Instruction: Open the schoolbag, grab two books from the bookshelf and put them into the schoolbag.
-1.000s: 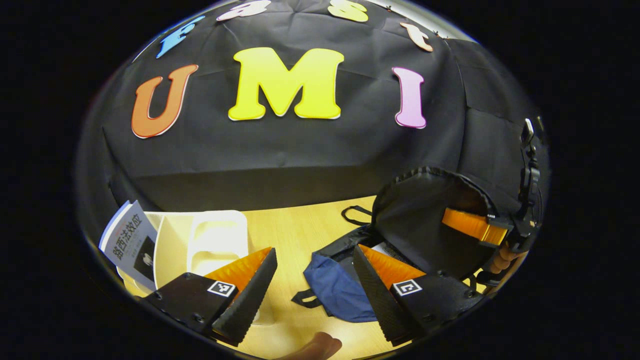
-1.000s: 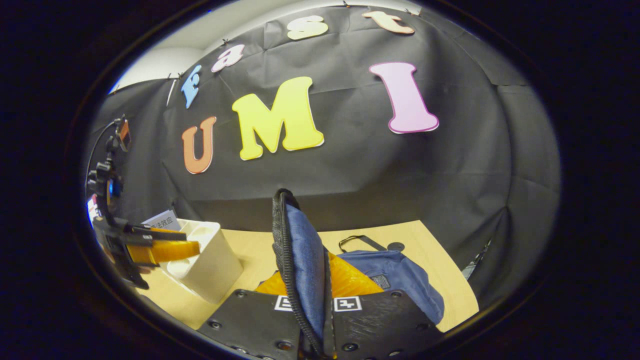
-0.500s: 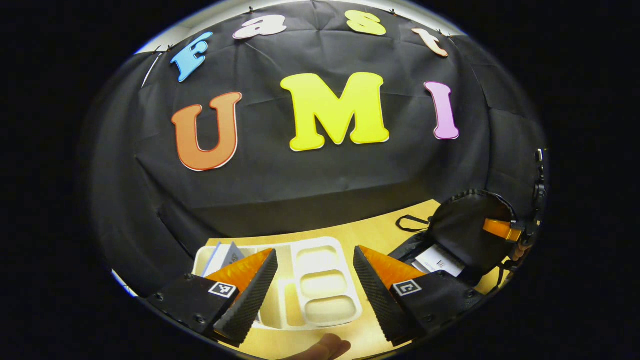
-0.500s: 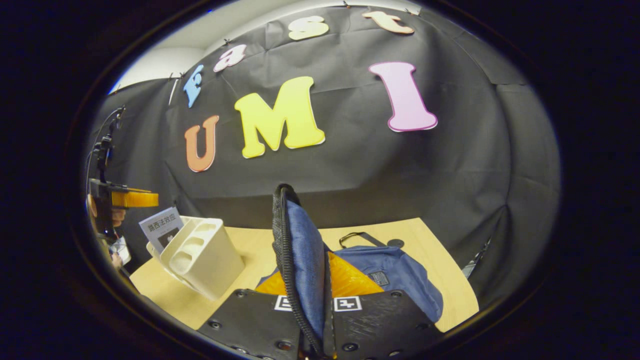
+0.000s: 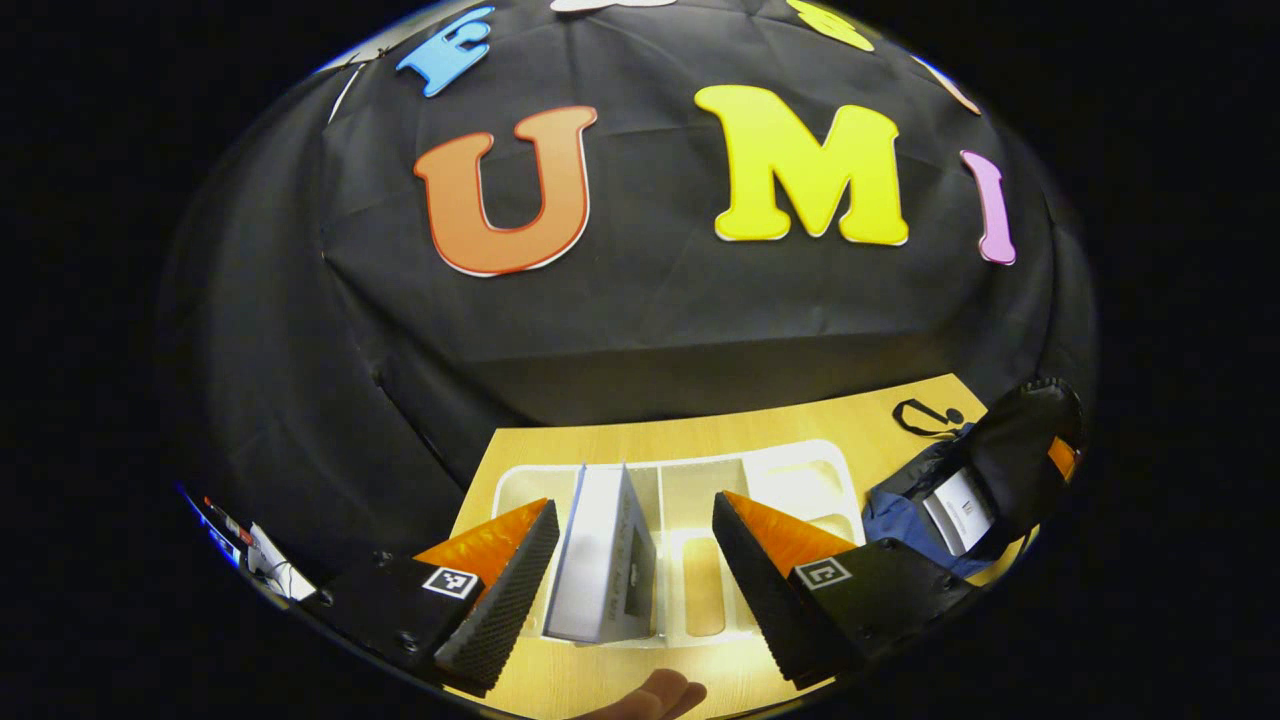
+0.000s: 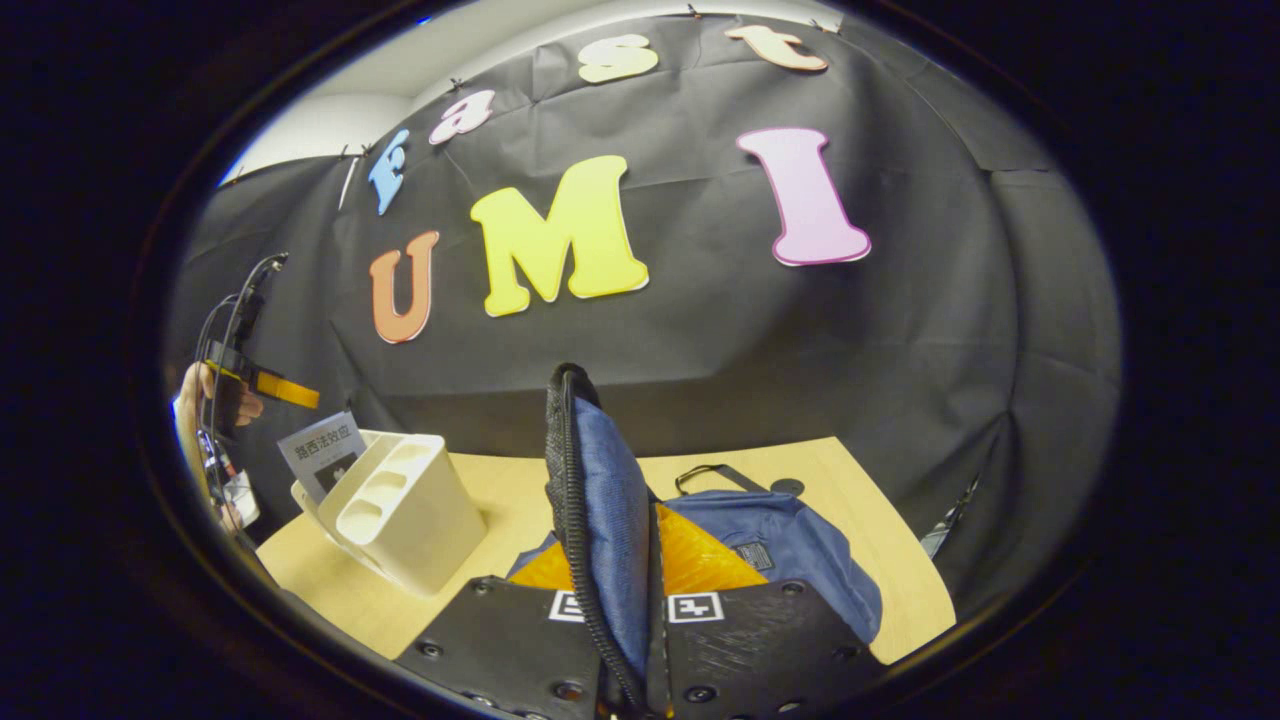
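The schoolbag (image 6: 790, 560) is blue and lies on the table (image 6: 880, 520) just ahead of the right tool (image 6: 650, 560). The right tool is closed tight on the bag's flap (image 6: 600, 500) and holds it up, so the bag is open. In the left gripper view the schoolbag (image 5: 900, 510) sits off to the right of the left tool (image 5: 630, 560), and a white book (image 5: 958, 510) is already inside it, under the raised flap (image 5: 1020, 450).

The cream bookshelf (image 5: 700, 480) stands on the table (image 5: 620, 440) right in front of the left tool. One book (image 5: 605, 560) stands in the bookshelf, with its top edge between the two fingers. The left tool is spread wide and does not touch the book. A fingertip (image 5: 655, 695) of the person shows below that tool.

In the right gripper view the bookshelf (image 6: 410, 510) is to the left of the right tool, with the book (image 6: 322, 455) sticking up at its far end. The left tool (image 6: 265, 385) hangs above that book, held by a hand (image 6: 225, 400).
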Demonstrator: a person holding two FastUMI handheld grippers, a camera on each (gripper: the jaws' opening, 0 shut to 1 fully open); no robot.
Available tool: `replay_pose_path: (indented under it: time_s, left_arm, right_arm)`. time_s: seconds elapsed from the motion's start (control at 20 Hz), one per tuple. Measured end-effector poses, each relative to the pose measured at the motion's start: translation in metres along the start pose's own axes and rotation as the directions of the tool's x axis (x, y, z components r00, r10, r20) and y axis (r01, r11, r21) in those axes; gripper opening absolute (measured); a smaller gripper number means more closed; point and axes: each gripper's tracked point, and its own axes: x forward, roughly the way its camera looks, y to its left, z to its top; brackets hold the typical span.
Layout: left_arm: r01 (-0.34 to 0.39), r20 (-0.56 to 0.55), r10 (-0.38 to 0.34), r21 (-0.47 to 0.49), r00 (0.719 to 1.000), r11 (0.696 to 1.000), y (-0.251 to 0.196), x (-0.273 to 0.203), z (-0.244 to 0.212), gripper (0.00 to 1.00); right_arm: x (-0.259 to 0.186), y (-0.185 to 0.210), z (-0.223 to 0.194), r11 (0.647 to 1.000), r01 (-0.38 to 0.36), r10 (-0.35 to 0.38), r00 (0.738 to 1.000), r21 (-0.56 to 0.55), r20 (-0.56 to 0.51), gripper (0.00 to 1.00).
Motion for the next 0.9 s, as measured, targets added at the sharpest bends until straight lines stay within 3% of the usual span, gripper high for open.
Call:
replay_pose_path:
  time_s: [0.1,0.35,0.5,0.6,0.65,0.75,0.8,0.85,0.9]
  left_arm:
    - [0.026,-0.078,-0.028,-0.026,0.997,0.999,0.005,0.017,-0.013,0.98]
    - [-0.009,-0.252,0.015,0.025,0.968,1.0,0.027,0.047,-0.049,0.97]
    - [0.048,-0.334,-0.038,0.02,0.942,0.999,0.016,0.052,-0.063,0.94]
    - [0.074,-0.365,-0.062,0.02,0.929,0.997,0.009,0.051,-0.069,0.87]
    - [0.069,-0.389,-0.054,0.026,0.92,0.997,0.01,0.051,-0.074,0.78]
    - [0.077,-0.432,-0.058,0.025,0.9,0.997,0.009,0.05,-0.083,0.73]
    - [0.069,-0.442,-0.048,0.031,0.896,0.997,0.012,0.053,-0.084,0.75]
    - [0.063,-0.452,-0.042,0.032,0.891,0.997,0.015,0.056,-0.085,0.64]
    - [0.06,-0.465,-0.037,0.034,0.885,0.998,0.015,0.054,-0.088,0.6]
  right_arm:
    - [0.001,0.002,-0.001,1.0,-0.002,0.002,1.0,-0.009,-0.001,0.05]
    - [0.002,0.008,-0.006,0.999,-0.009,0.009,1.0,-0.044,-0.007,0.05]
    - [0.003,0.007,-0.009,0.999,-0.01,0.009,1.0,-0.043,-0.013,0.05]
    - [0.003,0.007,-0.012,0.999,-0.009,0.008,1.0,-0.044,-0.016,0.05]
    - [0.002,0.007,-0.011,0.999,-0.012,0.012,1.0,-0.045,-0.013,0.05]
    - [0.003,0.006,-0.012,0.999,-0.016,0.016,1.0,-0.04,-0.013,0.05]
    - [0.003,0.005,-0.013,0.999,-0.018,0.017,1.0,-0.035,-0.012,0.05]
    - [0.003,0.004,-0.013,0.999,-0.018,0.018,1.0,-0.032,-0.012,0.05]
    - [0.003,0.004,-0.013,0.999,-0.018,0.017,1.0,-0.028,-0.013,0.05]
